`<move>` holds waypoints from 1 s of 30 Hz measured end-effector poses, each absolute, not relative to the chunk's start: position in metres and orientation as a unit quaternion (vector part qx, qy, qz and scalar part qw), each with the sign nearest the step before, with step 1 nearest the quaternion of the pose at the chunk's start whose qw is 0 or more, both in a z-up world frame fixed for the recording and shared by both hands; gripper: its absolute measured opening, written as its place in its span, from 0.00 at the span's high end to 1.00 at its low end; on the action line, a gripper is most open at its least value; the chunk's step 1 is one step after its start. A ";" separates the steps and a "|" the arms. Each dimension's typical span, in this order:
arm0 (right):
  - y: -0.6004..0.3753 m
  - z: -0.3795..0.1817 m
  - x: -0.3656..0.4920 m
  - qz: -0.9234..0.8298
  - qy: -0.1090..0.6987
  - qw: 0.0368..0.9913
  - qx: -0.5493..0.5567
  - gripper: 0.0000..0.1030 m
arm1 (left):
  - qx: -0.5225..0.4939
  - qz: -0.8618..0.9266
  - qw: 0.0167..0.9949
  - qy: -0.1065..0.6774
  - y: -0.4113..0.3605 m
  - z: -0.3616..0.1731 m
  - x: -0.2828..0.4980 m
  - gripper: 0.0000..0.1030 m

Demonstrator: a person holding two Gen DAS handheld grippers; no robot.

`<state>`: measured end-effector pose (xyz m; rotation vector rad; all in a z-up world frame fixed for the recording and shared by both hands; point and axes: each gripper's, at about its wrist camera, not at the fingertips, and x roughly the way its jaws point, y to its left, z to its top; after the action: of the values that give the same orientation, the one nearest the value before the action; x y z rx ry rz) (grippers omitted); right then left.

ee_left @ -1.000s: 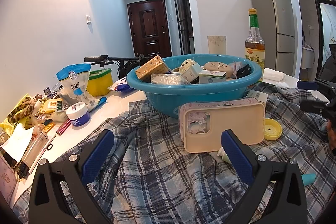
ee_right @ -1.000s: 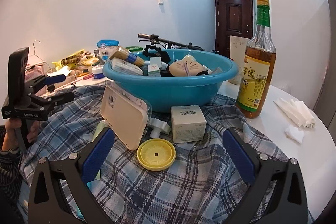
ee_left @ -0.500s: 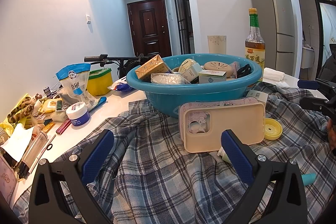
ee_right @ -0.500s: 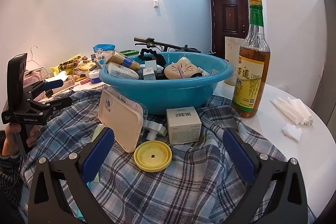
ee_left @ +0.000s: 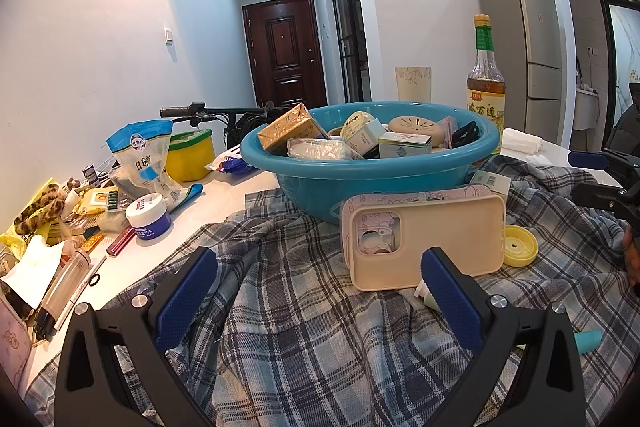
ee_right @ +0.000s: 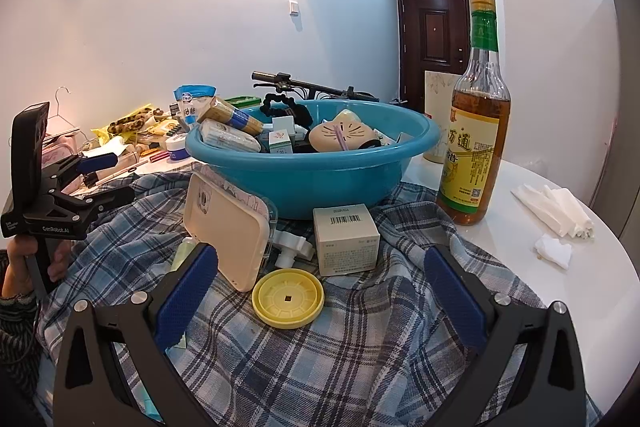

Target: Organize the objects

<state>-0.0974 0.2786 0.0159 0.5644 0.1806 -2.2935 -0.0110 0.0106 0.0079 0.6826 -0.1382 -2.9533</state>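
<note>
While your left hand-held gripper [ee_left: 320, 291] and right hand-held gripper [ee_right: 320, 291] gape empty, the blue basin [ee_right: 340, 183] holds small boxes [ee_left: 404, 145] and a gold packet [ee_left: 290, 129].

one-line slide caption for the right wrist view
Open right gripper faces a yellow lid, white box and phone case before a blue basin.

A white table [ee_right: 532, 187] carries everything. A blue-grey plaid cloth [ee_right: 320, 355] covers its near part. A tall bottle of amber liquid [ee_right: 474, 143] stands upright on the bare top just beside the cloth, with folded white tissues [ee_right: 554, 209] near it. On the far-left bare part lie a white jar with a blue label [ee_left: 148, 219], a yellow tub [ee_left: 188, 157] and a blue-and-clear bag [ee_left: 142, 159].
</note>
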 end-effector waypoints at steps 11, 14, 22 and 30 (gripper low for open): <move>0.279 0.016 -0.097 -0.897 0.071 0.377 0.221 0.00 | 0.225 -0.972 0.054 -0.045 0.011 0.008 -0.012 0.00; 0.279 0.016 -0.097 -0.897 0.071 0.377 0.221 0.00 | 0.225 -0.972 0.054 -0.045 0.011 0.008 -0.011 0.00; 0.280 0.017 -0.098 -0.898 0.070 0.376 0.219 0.00 | 0.233 -0.970 0.059 -0.047 0.011 0.004 -0.013 0.00; 0.281 0.018 -0.097 -0.900 0.070 0.374 0.212 0.00 | 0.251 -0.967 0.023 -0.043 0.020 0.003 -0.011 0.00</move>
<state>-0.0966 0.2815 0.0184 0.5423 0.1787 -2.3047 -0.0105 0.0195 0.0026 0.7771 -0.1340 -2.9940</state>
